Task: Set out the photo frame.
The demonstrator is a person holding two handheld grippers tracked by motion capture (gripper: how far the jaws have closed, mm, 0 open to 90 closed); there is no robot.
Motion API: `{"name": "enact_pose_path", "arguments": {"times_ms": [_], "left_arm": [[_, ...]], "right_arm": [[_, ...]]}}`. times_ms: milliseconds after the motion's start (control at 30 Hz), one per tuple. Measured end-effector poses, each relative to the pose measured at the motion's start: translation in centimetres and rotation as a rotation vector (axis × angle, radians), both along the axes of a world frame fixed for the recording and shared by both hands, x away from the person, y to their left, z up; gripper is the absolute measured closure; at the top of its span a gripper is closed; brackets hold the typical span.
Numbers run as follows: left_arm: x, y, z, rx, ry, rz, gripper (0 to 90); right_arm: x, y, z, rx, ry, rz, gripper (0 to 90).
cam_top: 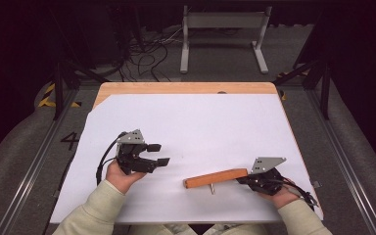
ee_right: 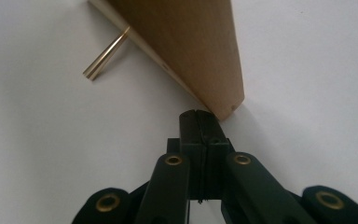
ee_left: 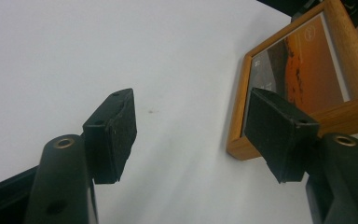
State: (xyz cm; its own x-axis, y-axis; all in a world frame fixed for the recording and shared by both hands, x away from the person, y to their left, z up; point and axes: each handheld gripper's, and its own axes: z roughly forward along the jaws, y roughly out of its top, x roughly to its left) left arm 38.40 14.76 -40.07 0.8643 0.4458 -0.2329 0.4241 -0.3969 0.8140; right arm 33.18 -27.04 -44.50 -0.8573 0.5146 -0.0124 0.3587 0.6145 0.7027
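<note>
While my right gripper (cam_top: 254, 180) rests shut and empty at its corner, the wooden picture frame (cam_top: 216, 178) stands propped near the table's (cam_top: 186, 88) front edge.
My left gripper (cam_top: 156, 154), jaws wide, holds nothing; I judge a nudge could topple the frame off its brass strut (ee_right: 106, 53), though open room lies ahead.

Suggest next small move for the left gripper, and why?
Probably ease the left gripper toward the picture frame. Its jaws stand open and apart from the frame, while the right gripper sits shut beside the other end, not clearly gripping.
</note>
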Motion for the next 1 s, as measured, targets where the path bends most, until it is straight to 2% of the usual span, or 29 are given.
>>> {"name": "enact_pose_path", "arguments": {"times_ms": [167, 300, 367, 533, 733, 833, 900, 1000], "left_arm": [[0.0, -0.3, -0.1, 0.019, -0.004, -0.014, 33.7], [0.0, -0.4, -0.3, 0.028, -0.003, -0.016, 33.7], [0.0, -0.3, -0.4, 0.029, -0.001, -0.015, 33.6], [-0.2, -0.1, -0.5, 0.029, 0.008, -0.013, 33.6], [-0.4, -0.1, -0.6, 0.044, 0.009, -0.012, 33.5], [-0.4, -0.3, -0.8, 0.060, 0.012, -0.018, 33.7], [-0.3, -0.4, -1.0, 0.068, 0.031, -0.020, 36.5], [-0.2, -0.5, -1.2, 0.072, 0.050, -0.030, 39.5]], "right_arm": [[1.4, 1.1, -0.2, 0.000, 0.010, -0.062, 90.0], [2.6, 1.7, -0.1, 0.015, 0.018, -0.087, 90.0], [3.6, 2.1, -0.2, 0.040, 0.041, -0.111, 90.0], [5.3, 3.0, -0.4, 0.079, 0.054, -0.144, 90.0], [7.4, 4.3, -0.6, 0.124, 0.072, -0.166, 90.0], [8.3, 5.1, -0.7, 0.126, 0.081, -0.169, 90.0], [9.1, 5.9, -0.9, 0.146, 0.084, -0.167, 90.0], [9.5, 6.3, -1.0, 0.150, 0.093, -0.170, 90.0]]}}
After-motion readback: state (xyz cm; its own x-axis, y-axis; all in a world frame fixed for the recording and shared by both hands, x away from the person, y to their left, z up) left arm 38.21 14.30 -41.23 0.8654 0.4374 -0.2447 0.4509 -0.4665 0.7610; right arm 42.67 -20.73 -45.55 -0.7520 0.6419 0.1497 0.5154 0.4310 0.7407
